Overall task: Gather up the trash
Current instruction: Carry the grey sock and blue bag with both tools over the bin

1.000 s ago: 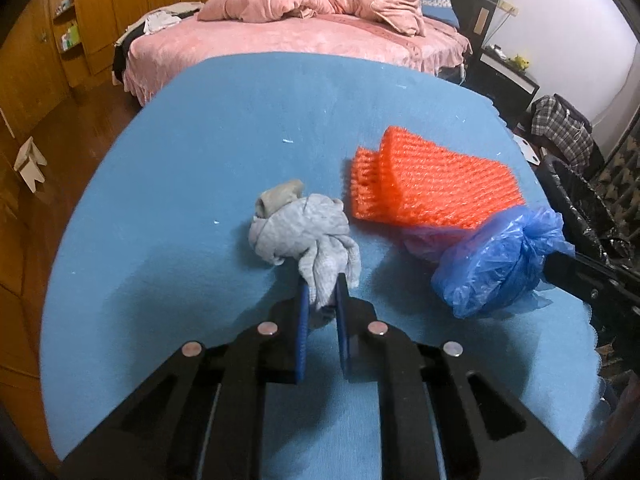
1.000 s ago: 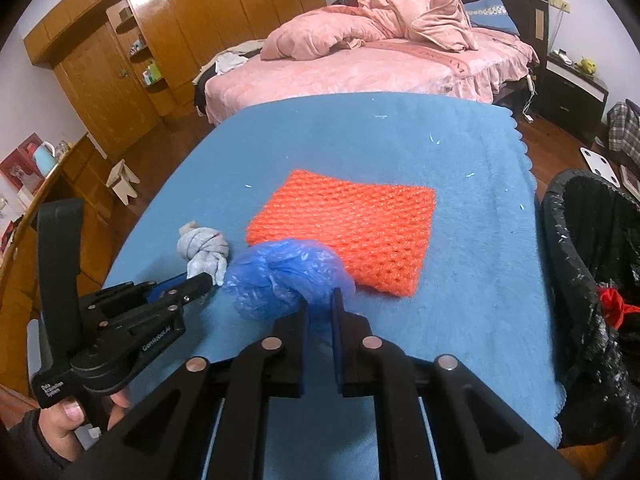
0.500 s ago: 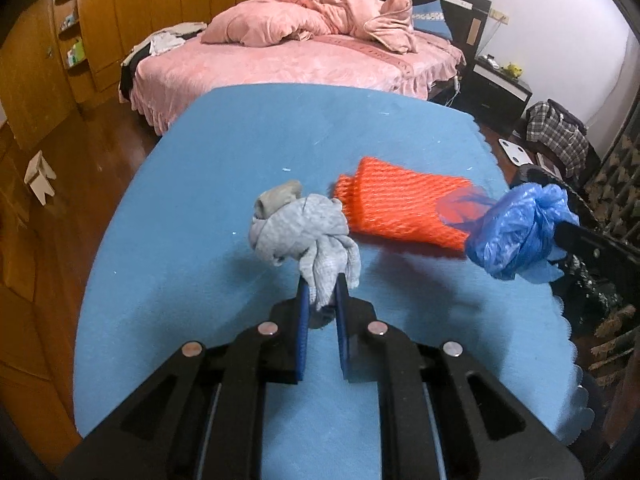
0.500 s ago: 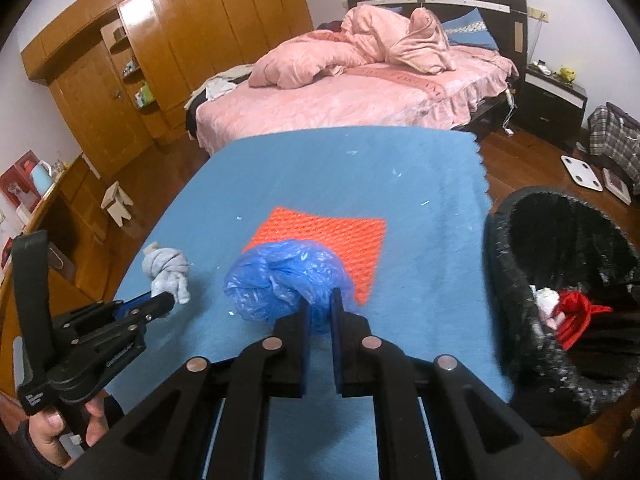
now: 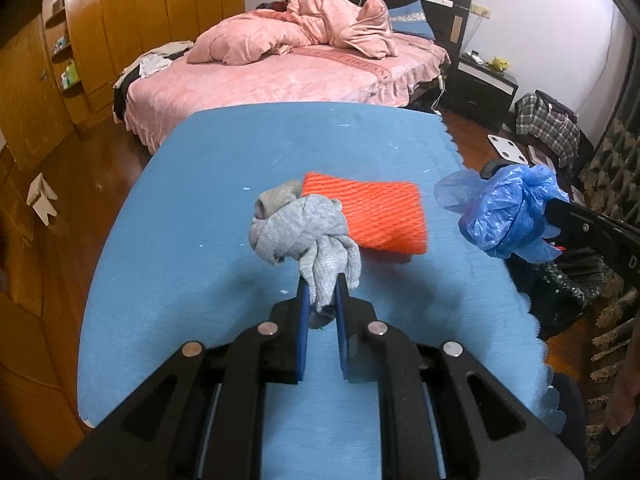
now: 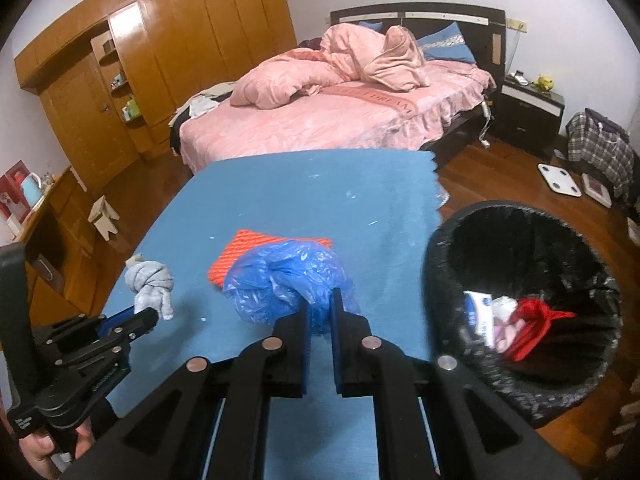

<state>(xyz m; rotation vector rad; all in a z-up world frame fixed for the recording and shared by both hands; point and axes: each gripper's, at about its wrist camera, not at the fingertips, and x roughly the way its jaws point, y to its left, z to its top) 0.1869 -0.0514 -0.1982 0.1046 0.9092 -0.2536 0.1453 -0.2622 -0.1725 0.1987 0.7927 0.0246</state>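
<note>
My left gripper (image 5: 320, 292) is shut on a knotted grey rag (image 5: 300, 232) and holds it above the blue-covered table (image 5: 200, 280). My right gripper (image 6: 320, 308) is shut on a crumpled blue plastic bag (image 6: 284, 280), lifted above the table's right side; the bag also shows in the left wrist view (image 5: 508, 212). An orange foam net (image 5: 376, 216) lies flat on the table. A black-lined trash bin (image 6: 520, 240) stands on the floor right of the table, with red and white trash inside. The grey rag also shows in the right wrist view (image 6: 150, 282).
A pink bed (image 6: 340, 116) stands beyond the table's far edge. Wooden wardrobes (image 6: 180, 48) line the left wall. A small white stool (image 6: 104, 216) stands on the floor at left. A scale (image 6: 558, 178) and a plaid bag (image 6: 600, 148) lie on the floor at right.
Both grippers have risen from the table with their loads. The right gripper has carried the blue bag rightward off the orange net, nearer the bin.
</note>
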